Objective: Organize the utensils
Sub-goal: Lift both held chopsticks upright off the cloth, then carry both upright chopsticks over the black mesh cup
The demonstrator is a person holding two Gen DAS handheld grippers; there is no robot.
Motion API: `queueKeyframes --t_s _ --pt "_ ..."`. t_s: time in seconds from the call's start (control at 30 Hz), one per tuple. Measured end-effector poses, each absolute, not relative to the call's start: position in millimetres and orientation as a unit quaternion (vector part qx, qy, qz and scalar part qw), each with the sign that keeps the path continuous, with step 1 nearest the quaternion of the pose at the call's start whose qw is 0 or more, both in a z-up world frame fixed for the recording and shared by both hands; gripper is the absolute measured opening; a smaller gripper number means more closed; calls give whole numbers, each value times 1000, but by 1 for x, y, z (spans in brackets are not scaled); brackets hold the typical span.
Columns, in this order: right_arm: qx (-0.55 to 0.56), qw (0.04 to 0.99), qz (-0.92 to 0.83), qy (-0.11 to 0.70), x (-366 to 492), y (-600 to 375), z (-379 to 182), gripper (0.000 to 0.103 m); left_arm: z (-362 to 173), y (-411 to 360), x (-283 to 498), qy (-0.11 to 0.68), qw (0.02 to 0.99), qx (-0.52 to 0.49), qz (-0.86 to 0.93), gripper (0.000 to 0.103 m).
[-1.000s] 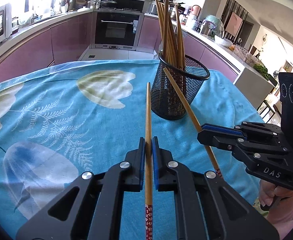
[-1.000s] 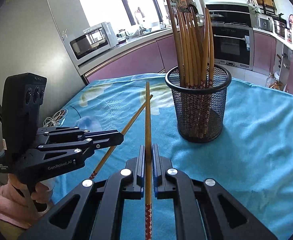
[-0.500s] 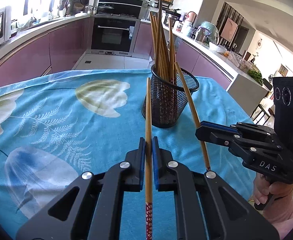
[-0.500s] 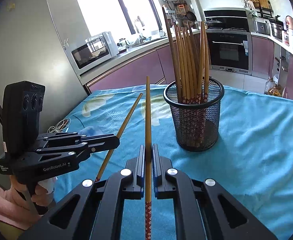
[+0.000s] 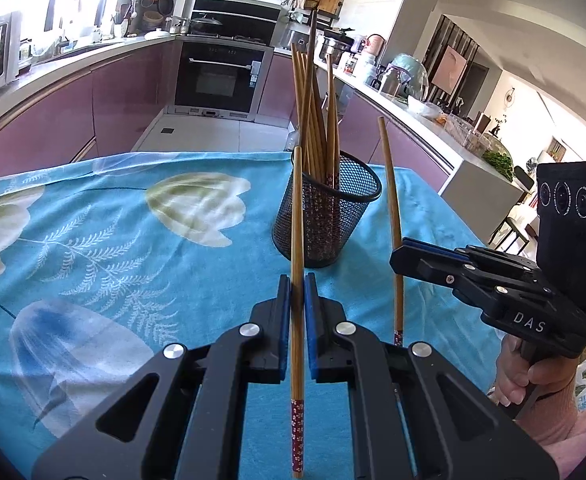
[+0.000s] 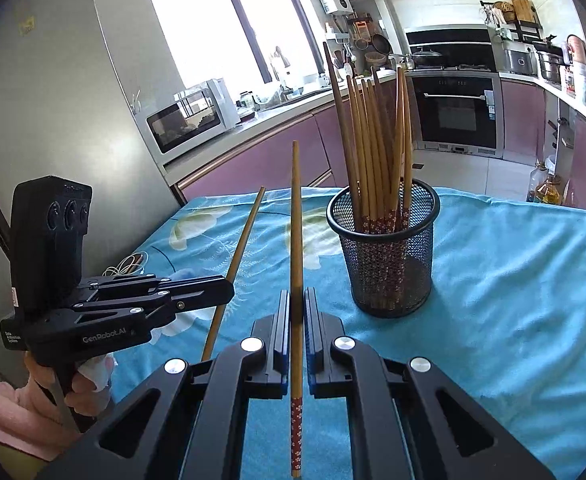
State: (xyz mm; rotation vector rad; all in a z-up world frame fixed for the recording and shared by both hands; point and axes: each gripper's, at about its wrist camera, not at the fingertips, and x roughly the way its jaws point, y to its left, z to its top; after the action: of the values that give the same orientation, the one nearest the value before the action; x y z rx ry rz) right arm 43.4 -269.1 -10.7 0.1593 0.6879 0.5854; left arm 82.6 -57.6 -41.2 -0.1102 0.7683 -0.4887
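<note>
Left wrist view shows a chopstick pinched between the closed jaws of the left gripper, thin tip pointing forward and up, patterned end hanging back below the jaws. The right gripper is clamped on a second chopstick, which stands nearly upright just beside the mesh cup. That cup sits toward the far right corner of the blue flowered tablecloth and already holds a bundle of chopsticks, patterned ends down.

The step in hand appears to be dropping both sticks into the cup. To do it well, each stick probably needs turning so its patterned end leads, then lining up over an open gap at the rim, clear of the leaning bundle, before the jaws let go. Lowering one stick at a time should keep the light cup from tipping.
</note>
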Motion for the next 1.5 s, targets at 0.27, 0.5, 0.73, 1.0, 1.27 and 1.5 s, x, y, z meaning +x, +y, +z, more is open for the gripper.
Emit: queueKeyframes --t_s 0.27,0.5,0.73,1.0,1.27,1.5 --pt "83 902 280 317 42 -277 -2 6 -30 -55 81 363 895 -65 -250 8" --pt "88 909 275 302 43 -285 7 6 -18 -55 80 348 896 -72 -265 8" --pt "92 915 270 286 45 -292 16 6 -8 -57 82 335 899 -76 -273 8" --pt "90 921 266 269 49 -298 27 6 6 -58 85 318 904 -78 -275 8" --pt "85 927 260 256 52 -303 39 6 19 -61 90 304 909 -76 -275 8" --pt "82 932 256 242 54 -306 51 6 29 -62 94 293 913 -74 -275 8"
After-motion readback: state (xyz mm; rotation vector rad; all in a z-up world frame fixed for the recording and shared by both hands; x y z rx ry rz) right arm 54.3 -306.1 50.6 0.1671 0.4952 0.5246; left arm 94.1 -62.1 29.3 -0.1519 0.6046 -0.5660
